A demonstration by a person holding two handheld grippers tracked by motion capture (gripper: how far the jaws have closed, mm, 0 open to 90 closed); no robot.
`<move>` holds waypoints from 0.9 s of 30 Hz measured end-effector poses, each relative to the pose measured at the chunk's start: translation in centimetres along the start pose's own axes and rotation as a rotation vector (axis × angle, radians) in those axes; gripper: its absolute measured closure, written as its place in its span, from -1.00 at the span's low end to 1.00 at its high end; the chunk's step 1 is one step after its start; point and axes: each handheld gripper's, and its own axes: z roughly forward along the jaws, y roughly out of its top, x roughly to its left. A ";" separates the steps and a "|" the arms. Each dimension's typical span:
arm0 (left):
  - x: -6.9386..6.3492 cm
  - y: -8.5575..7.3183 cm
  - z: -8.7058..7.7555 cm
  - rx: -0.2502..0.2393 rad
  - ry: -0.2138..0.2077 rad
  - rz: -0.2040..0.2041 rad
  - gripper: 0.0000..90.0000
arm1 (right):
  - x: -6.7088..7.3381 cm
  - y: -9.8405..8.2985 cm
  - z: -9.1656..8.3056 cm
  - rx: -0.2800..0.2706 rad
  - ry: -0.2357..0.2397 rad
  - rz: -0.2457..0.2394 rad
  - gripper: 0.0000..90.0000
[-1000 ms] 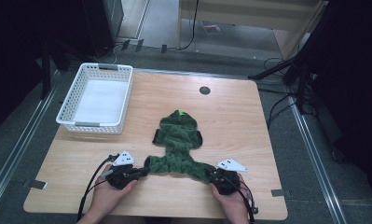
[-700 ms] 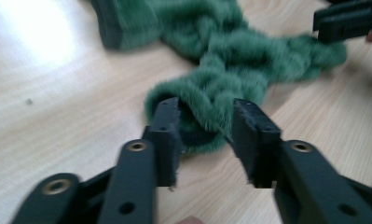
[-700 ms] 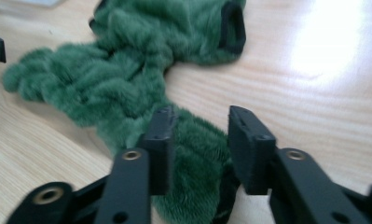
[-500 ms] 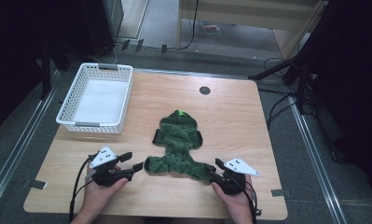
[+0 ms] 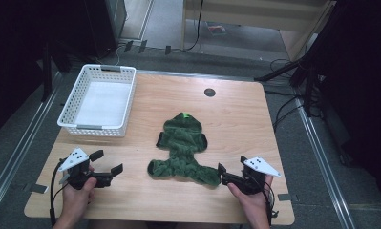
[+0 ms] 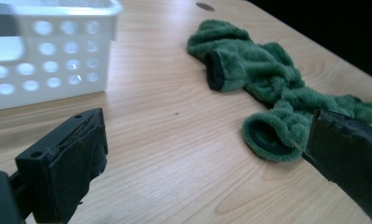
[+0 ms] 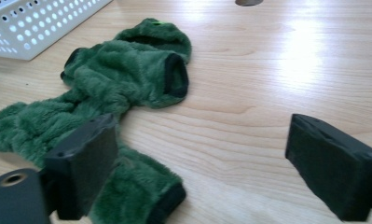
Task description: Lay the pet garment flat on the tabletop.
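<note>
Both grippers stand open with nothing between their jaws, which have just been opening: the left gripper [image 5: 107, 163] sits well left of the green plush garment [image 5: 183, 150], the right gripper [image 5: 222, 174] just beside its near right leg end. The garment lies spread flat at the centre of the wooden table [image 5: 236, 119], hood toward the far edge, legs toward the near edge. Its pile is thick, soft and shaggy, with dark cuffs [image 6: 215, 70] ringing the sleeve and leg openings and a small bright green tab at the hood. A white perforated plastic basket [image 5: 98, 100] stands at the far left. Likely hazards: a jaw could snag the loose pile and drag the spread cloth askew, or a shallow pinch on the fleece could slip.
</note>
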 end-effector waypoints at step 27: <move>7.3 -1.5 -4.1 -0.021 0.205 -0.093 -1.00 | -8.0 -1.4 -1.9 -0.006 -0.110 0.032 -1.00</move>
